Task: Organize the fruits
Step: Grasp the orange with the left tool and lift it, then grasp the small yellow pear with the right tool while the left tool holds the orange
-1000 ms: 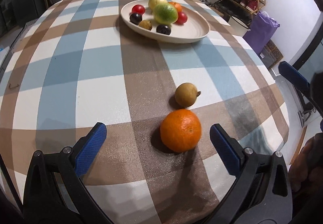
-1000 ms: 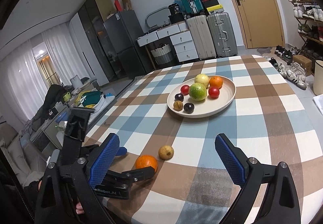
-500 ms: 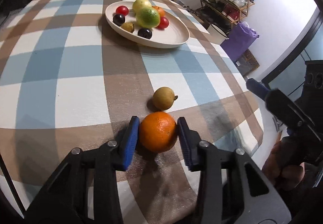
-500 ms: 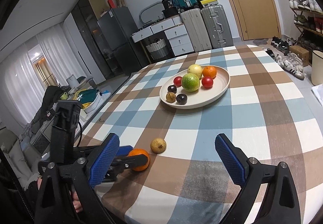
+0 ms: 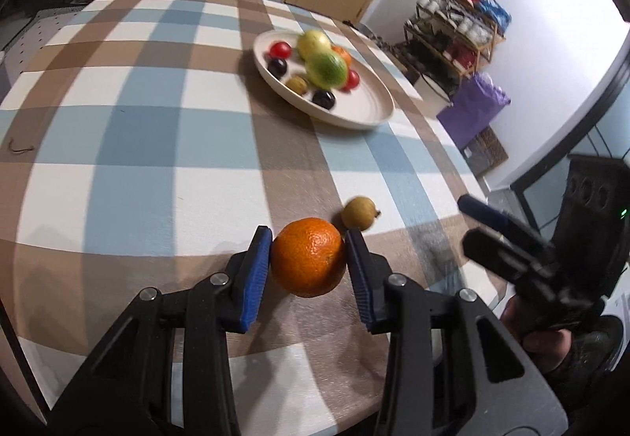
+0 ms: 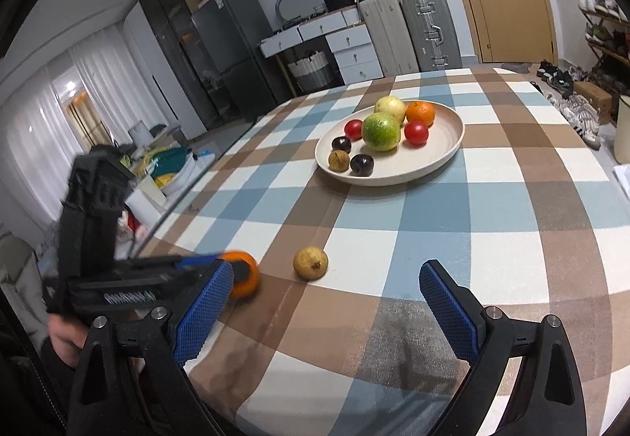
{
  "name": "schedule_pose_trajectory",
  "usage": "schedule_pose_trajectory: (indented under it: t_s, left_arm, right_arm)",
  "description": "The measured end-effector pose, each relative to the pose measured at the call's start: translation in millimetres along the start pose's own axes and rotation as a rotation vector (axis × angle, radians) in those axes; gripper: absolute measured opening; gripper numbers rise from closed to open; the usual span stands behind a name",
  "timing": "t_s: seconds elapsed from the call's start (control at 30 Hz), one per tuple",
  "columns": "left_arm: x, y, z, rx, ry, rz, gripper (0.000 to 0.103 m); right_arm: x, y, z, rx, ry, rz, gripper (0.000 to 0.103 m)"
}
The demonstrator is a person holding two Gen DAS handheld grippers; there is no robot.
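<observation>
The bench (image 6: 512,207) carries a beige plate (image 6: 445,156) of fruits toward its far edge. Near the near edge, the left tool (image 5: 309,263) is clenched on the orange (image 5: 308,257). The right tool (image 6: 323,312) is released, holding nothing. The small brown fruit (image 6: 310,263) lies just beside the orange.

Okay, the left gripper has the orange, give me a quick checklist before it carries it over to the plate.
1. Left gripper pads on both sides of the orange: ok.
2. Orange clear of the tablecloth: cannot tell.
3. Small brown fruit apart from the orange, so lifting should not knock it: ok.
4. Bare room on the plate for another fruit: ok, its right side is free.
5. Right gripper open, empty, off the path to the plate: ok.
</observation>
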State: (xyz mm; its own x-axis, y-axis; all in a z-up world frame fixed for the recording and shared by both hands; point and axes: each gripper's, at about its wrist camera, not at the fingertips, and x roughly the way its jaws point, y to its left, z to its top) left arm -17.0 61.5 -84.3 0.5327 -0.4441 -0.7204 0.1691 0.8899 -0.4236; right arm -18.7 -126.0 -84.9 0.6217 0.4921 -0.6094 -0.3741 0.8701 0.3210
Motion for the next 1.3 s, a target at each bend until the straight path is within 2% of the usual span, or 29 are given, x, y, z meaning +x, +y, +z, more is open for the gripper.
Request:
schedule_pose_trajectory:
  t_s: [0.2,0.47,0.6,0.7,0.87,0.9,0.93,1.0,1.1,1.3]
  left_arm:
    - [-17,14,6,-0.013,-0.041,0.003,0.035]
    - [-19,21,11,-0.013,-0.058,-0.001,0.035]
    - [-19,24,12,-0.016,-0.062,-0.013,0.035]
    - [-16,28,12,-0.027,-0.057,-0.02,0.035]
    - [-14,31,15,-0.032,-0.051,-0.023,0.035]
    - [-14,31,15,-0.033,-0.052,-0.023,0.035]
    - [-14,32,15,-0.035,-0.054,-0.019,0.035]
    - [-13,31,16,-0.036,-0.055,-0.015,0.035]
    - [-12,28,17,-0.029,-0.055,-0.007,0.035]
    - [-10,17,23,-0.006,-0.052,0.006,0.035]
  right_arm:
    - [23,5,1,-0.015,0.057,0.001,0.097]
    - [49,10,3,-0.044,0.116,0.0,0.095]
    - [60,10,7,-0.05,0.144,-0.001,0.084]
    - [68,12,9,-0.063,0.163,0.008,0.08]
    - [80,16,11,-0.087,0.19,0.009,0.066]
    - [82,17,10,-0.09,0.198,0.011,0.056]
    - [84,18,9,-0.096,0.209,0.018,0.042]
    - [88,22,5,-0.131,0.221,0.0,0.029]
    - [87,26,2,-0.165,0.209,-0.015,0.029]
    - [73,15,9,-0.118,0.155,0.012,0.029]
